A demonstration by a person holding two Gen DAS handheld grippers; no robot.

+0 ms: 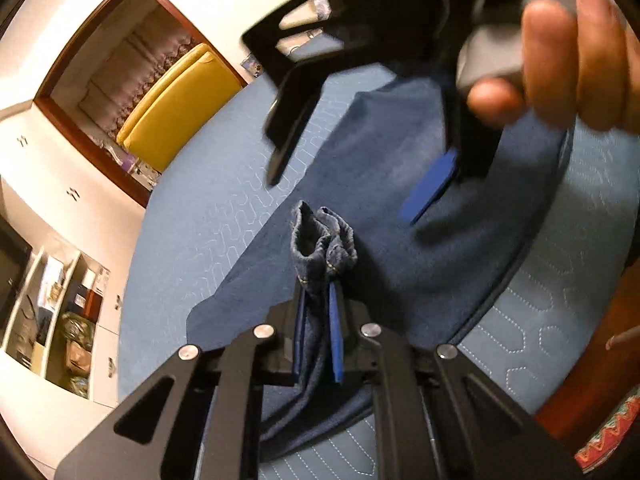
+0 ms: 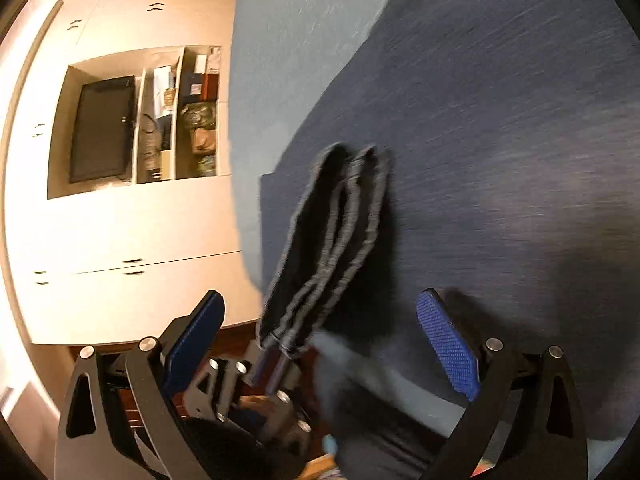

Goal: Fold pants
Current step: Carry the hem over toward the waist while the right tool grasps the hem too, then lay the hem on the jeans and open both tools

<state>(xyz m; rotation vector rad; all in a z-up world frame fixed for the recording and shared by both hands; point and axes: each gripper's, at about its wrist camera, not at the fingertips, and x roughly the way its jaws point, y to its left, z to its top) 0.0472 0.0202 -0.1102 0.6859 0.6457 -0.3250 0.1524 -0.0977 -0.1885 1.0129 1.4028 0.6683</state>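
a blue bed (image 1: 192, 216) fills the frame. the pants (image 1: 376, 184) lie mid-frame. the left gripper (image 1: 318, 320) pinches their bunched edge; the right gripper (image 2: 320, 344) is spread wide. the bunch may slip out.

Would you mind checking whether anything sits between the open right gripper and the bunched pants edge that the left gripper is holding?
Nothing visible does. The right gripper is open, and the bunched edge of the pants, clamped by the left gripper, rises in the open gap between its pads.
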